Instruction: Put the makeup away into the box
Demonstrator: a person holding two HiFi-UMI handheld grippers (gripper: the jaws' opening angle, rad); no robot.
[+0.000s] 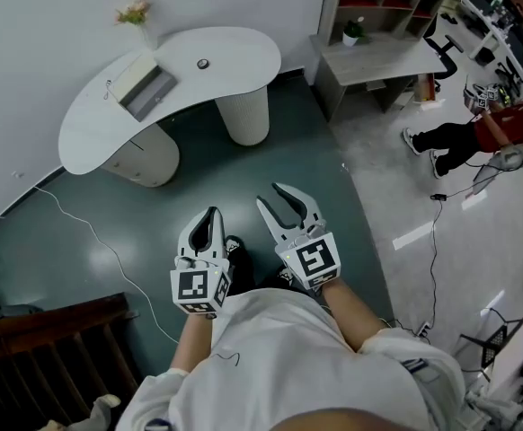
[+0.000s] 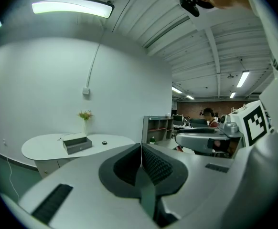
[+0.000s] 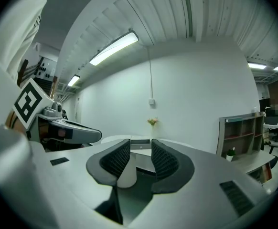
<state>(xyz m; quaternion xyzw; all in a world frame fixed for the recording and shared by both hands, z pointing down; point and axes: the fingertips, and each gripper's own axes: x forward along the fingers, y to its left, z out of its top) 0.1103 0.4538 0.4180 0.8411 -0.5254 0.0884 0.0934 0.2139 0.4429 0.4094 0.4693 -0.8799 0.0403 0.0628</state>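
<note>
A grey open box (image 1: pixel 145 86) lies on a white curved table (image 1: pixel 234 57) across the room, with a small dark round item (image 1: pixel 203 64) beside it. Both grippers are held in front of the person's body, well short of the table. My left gripper (image 1: pixel 210 215) is shut with nothing in it; its jaws meet in the left gripper view (image 2: pixel 140 149). My right gripper (image 1: pixel 286 196) stands open and empty. In the right gripper view, the box (image 3: pixel 140 145) shows far off between the right gripper's (image 3: pixel 140 151) pads. No other makeup can be made out.
A small vase of flowers (image 1: pixel 136 12) stands at the table's back edge. A shelf unit with a desk (image 1: pixel 378 52) is at the right. A person in red (image 1: pixel 491 128) sits further right. A cable (image 1: pixel 91 232) runs over the green floor; dark wooden furniture (image 1: pixel 55 339) is at bottom left.
</note>
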